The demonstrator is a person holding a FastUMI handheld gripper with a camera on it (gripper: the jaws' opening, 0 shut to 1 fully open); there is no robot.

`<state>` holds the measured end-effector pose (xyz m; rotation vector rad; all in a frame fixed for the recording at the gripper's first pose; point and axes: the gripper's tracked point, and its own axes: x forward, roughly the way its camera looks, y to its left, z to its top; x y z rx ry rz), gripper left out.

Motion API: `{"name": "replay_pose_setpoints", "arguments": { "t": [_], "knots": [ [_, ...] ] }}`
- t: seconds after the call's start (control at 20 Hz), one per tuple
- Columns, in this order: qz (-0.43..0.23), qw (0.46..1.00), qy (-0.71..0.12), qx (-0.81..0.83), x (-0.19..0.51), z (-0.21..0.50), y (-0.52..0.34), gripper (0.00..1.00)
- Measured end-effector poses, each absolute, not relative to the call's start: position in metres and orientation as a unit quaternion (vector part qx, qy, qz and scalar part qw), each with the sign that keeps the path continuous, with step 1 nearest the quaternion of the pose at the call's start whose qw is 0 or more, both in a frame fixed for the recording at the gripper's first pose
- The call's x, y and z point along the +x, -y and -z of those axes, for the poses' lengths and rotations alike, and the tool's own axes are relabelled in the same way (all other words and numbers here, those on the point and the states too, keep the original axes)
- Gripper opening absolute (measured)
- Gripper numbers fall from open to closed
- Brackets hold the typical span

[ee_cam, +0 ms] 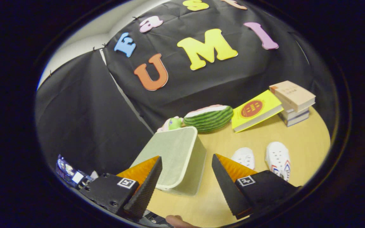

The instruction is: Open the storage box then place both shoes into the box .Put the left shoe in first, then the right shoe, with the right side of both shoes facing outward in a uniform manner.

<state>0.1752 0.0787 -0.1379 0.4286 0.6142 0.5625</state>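
A pale green storage box [173, 156] with a lid on top stands on the wooden table [303, 139], just ahead of my gripper [187, 164] and partly between its fingers. The fingers are spread wide with nothing pressed between them. Two white shoes lie side by side on the table beyond the right finger: one shoe [244, 157] nearer the box, the other shoe [278, 160] further right with coloured marks on its side. The box looks closed.
A watermelon-shaped cushion [208, 117] and a small plush toy [171, 124] lie behind the box. A yellow book [255, 110] leans on a stack of books [293, 103] at the back right. Some small packets [71, 175] sit left of the left finger.
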Motion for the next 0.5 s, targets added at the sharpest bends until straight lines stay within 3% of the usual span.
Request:
{"name": "replay_pose_setpoints", "arguments": {
  "t": [0.15, 0.3, 0.5],
  "knots": [
    [-0.295, 0.841, -0.359, 0.277, 0.205, 0.168, -0.076, 1.00],
    [-0.342, 0.746, -0.423, 0.384, 0.219, 0.188, -0.096, 0.98],
    [-0.346, 0.691, -0.481, 0.414, 0.247, 0.231, -0.099, 0.93]
  ]
}}
